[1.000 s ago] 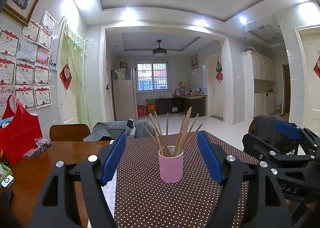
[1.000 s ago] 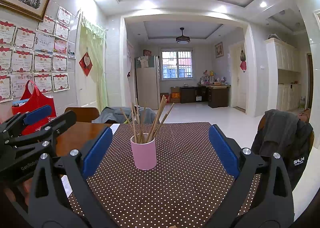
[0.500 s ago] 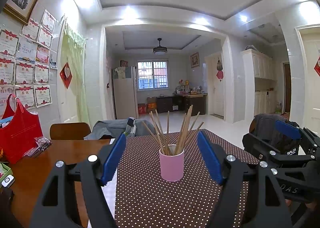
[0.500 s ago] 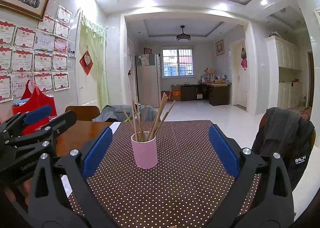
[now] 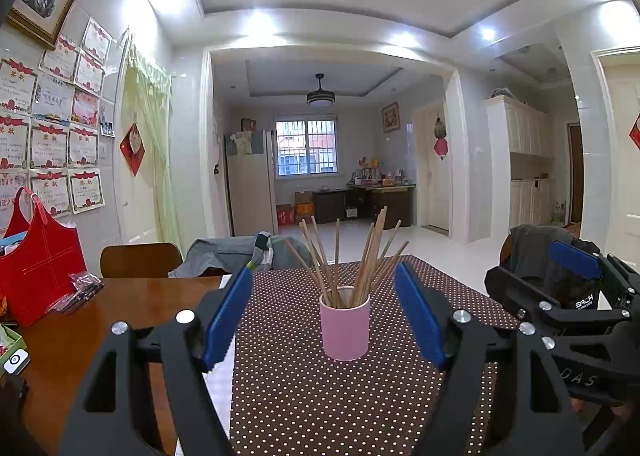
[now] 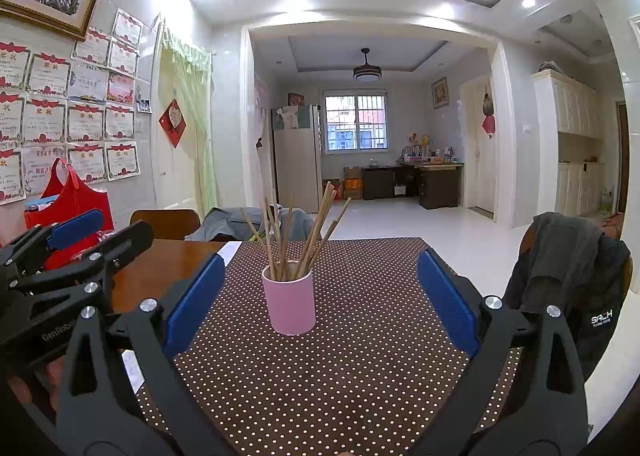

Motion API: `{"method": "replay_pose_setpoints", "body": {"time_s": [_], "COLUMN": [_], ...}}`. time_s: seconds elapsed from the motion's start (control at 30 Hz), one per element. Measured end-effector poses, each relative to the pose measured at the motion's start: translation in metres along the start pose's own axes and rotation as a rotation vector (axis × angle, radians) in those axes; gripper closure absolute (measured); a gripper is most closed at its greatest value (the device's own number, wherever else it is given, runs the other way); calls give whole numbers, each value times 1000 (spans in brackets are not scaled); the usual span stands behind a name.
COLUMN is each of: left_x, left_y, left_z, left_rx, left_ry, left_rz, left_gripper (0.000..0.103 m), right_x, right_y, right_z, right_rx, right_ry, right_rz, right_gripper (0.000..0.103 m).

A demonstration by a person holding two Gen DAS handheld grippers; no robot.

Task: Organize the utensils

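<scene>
Both tongs (image 5: 324, 316) (image 6: 318, 304) wide apart, empty, short of cup (image 5: 345, 323)

I am holding my left gripper (image 5: 324, 316) level and pointing forward, its blue-padded fingers (image 5: 228, 312) spread wide with nothing between them. My right gripper (image 6: 320, 306) is hovering alongside at the same height, its fingers (image 6: 448, 304) gaping just as wide and gripping nothing. Both are hanging clear above the counter.
</scene>
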State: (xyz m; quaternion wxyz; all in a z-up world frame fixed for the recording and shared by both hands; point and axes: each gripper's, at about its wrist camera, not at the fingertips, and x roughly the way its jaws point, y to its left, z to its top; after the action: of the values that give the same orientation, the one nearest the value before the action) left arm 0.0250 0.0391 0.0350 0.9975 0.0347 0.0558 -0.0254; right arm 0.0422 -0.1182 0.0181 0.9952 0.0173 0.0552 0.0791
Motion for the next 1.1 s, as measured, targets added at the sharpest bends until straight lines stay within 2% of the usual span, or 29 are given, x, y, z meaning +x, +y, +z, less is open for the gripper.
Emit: {"method": "replay_pose_setpoints", "body": {"time_s": [1.1], "left_x": [0], "left_y": [8], "left_z": [-9], "left_rx": [2], "left_ry": [17], "left_rz": [-1], "left_gripper": [31], "right_x": [7], "right_y": [-2], "right_z": [-7], "right_rx": [12], "right_ry": [33], "right_rz": [1], "right_gripper": [8]}}
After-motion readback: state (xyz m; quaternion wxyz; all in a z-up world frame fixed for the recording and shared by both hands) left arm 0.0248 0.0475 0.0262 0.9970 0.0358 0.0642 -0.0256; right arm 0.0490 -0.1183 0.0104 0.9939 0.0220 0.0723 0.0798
